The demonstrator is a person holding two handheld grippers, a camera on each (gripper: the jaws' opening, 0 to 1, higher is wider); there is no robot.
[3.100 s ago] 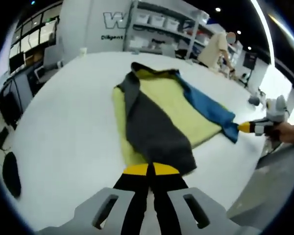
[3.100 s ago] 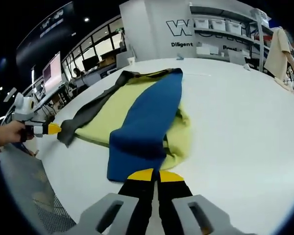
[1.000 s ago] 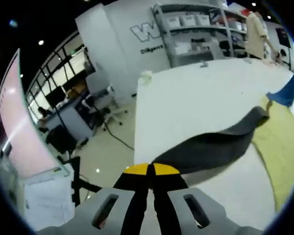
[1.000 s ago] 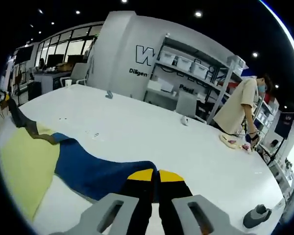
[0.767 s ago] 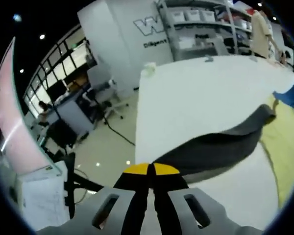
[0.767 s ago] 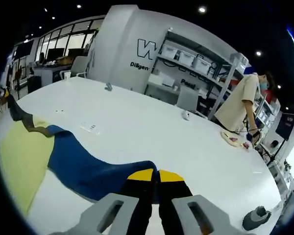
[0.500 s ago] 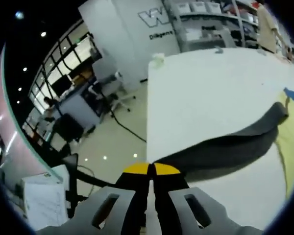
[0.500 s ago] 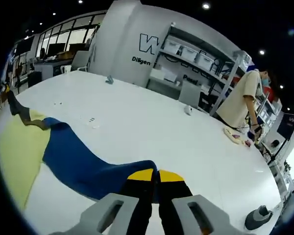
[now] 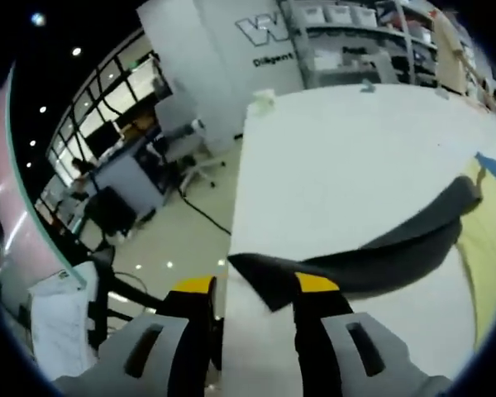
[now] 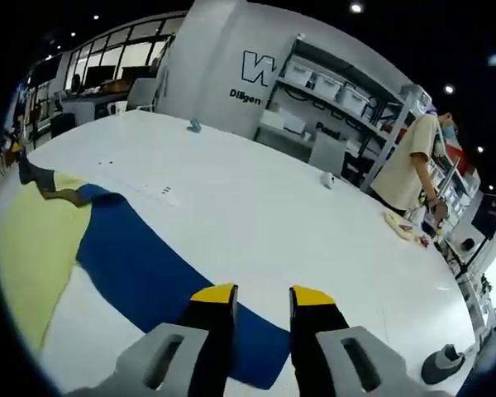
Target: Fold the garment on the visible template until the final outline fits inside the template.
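Observation:
The garment lies spread on the white table (image 9: pixel 339 149). Its dark grey sleeve (image 9: pixel 397 244) stretches out to the table's left edge, and the cuff rests loose between the jaws of my left gripper (image 9: pixel 256 285), which is open. The yellow body (image 9: pixel 492 248) shows at the right. In the right gripper view the blue sleeve (image 10: pixel 140 256) runs flat from the yellow body (image 10: pixel 25 240) toward me. Its end lies under my right gripper (image 10: pixel 263 295), which is open and holds nothing. The grey sleeve (image 10: pixel 25 175) shows far left.
The table edge (image 9: pixel 234 215) drops to a floor with chairs and desks. A white cup (image 9: pixel 263 98) stands at the far corner. A person in a beige shirt (image 10: pixel 409 169) stands by the far side near shelves. Small objects (image 10: pixel 329 180) lie on the table.
Both grippers have opened and let go of the sleeves. The grey cuff and the blue sleeve end now lie loose on the table, stretched outward from the body.

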